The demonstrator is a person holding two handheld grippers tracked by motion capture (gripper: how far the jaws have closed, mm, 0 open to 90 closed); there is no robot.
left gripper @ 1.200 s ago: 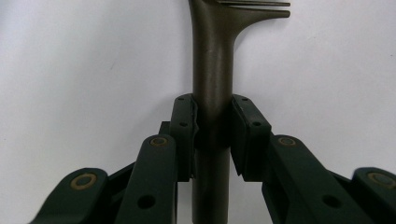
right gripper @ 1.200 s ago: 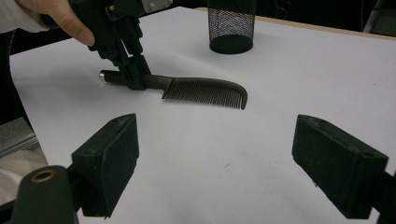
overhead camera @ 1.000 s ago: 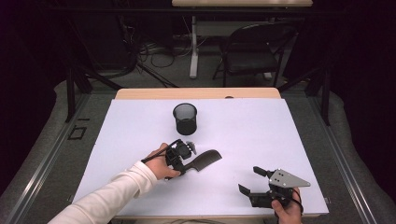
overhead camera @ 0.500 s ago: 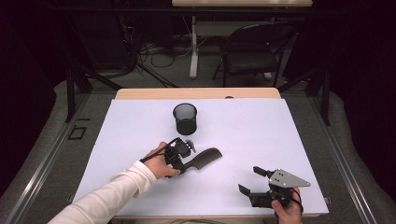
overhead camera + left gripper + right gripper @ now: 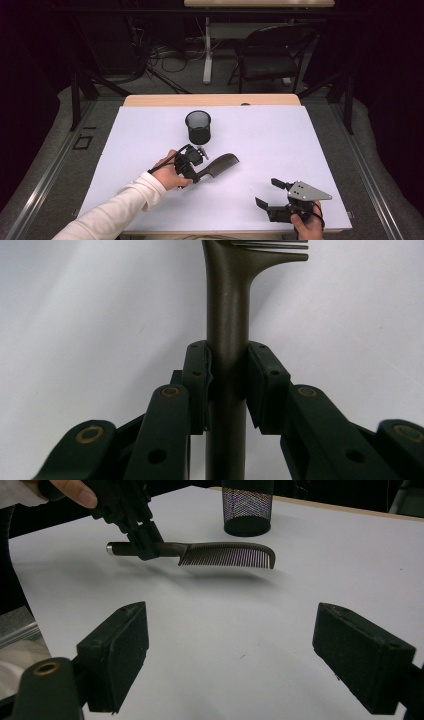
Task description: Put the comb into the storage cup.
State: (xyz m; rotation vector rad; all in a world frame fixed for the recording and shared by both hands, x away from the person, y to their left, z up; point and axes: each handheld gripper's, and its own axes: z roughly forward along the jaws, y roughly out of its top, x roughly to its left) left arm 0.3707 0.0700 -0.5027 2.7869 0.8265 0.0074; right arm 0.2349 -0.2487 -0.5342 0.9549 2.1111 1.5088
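Observation:
A dark comb (image 5: 220,165) hangs just above the white table, held by its handle. My left gripper (image 5: 196,171) is shut on that handle (image 5: 227,340); the pads press it from both sides, and the teeth (image 5: 270,246) show at the top of the left gripper view. In the right gripper view the comb (image 5: 225,554) floats level over its shadow, with the left gripper (image 5: 145,542) clamped on its handle. My right gripper (image 5: 269,194) rests near the table's front right edge, open, nothing between its jaws (image 5: 231,655).
A black mesh cup (image 5: 198,127) stands upright behind the comb, also seen in the right gripper view (image 5: 247,507). The white table sheet (image 5: 280,140) covers a wooden top. A chair (image 5: 270,55) and desk legs stand beyond the far edge.
The left gripper and comb have shifted slightly. The right gripper has stayed in place.

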